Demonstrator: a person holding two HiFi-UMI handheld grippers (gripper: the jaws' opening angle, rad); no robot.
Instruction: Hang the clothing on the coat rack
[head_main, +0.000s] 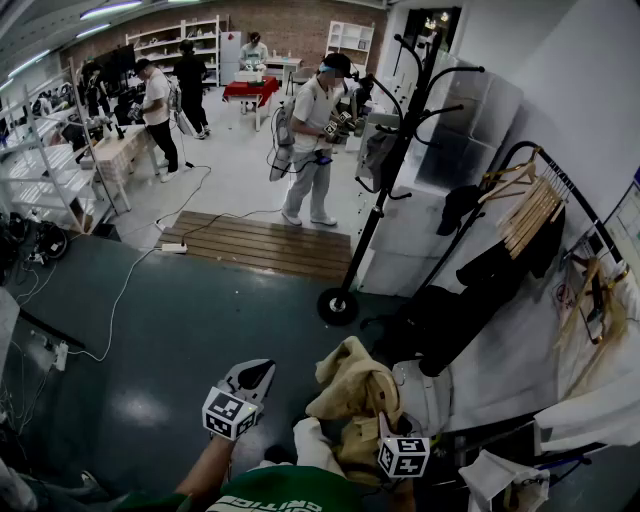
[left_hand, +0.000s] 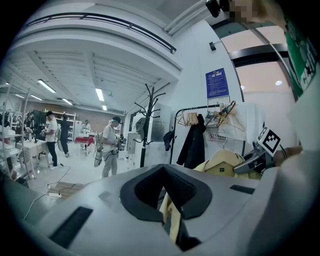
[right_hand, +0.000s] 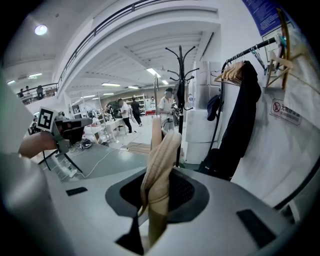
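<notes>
Tan jacket (head_main: 352, 388) is held bunched between left gripper (head_main: 256, 374) and right gripper (head_main: 386, 424), each clamped on a fold of it, well apart from the black coat rack (head_main: 386, 190); carrying and hanging evidently remain outstanding.

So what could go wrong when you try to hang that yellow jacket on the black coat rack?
The jacket is bunched up; the right gripper pinches just a fold and the left gripper a thin strip, so it might slip out or hang crooked.
The coat rack stands on one small round base, so a hard tug could wobble it.
White cables lie on the floor nearby; a foot could catch one.
</notes>
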